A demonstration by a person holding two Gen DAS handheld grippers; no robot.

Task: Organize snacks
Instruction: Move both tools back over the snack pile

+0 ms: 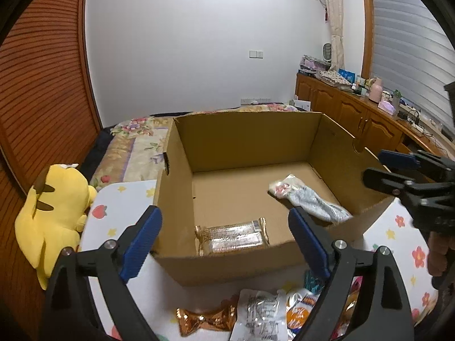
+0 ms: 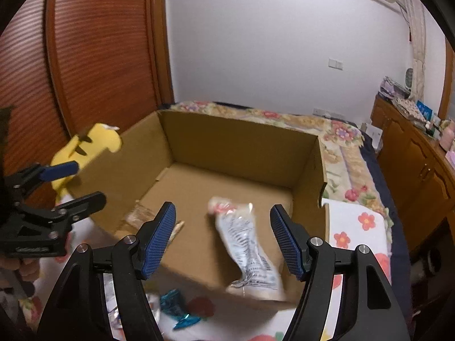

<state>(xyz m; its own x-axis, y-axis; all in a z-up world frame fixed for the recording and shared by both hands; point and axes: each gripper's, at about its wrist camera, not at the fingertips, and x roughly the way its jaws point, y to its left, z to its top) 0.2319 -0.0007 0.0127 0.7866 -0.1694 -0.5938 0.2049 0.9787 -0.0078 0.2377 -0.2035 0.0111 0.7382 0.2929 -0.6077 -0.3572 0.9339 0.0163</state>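
Snacks lie in two places. Inside the open cardboard box (image 1: 241, 147), a clear-wrapped bar packet (image 1: 233, 236) rests by the near wall, and a white and grey packet (image 2: 247, 244) lies on the right of the floor. More wrappers, one a gold packet (image 1: 204, 319) and one a teal packet (image 2: 179, 307), lie on the flowered bed cover (image 1: 403, 233) before the box. My left tool (image 1: 224, 241) hangs spread wide over the near wall, empty. My right tool (image 2: 223, 238) is spread too, pinching nothing. A yellow plush toy (image 1: 54, 216) sits left of the box.
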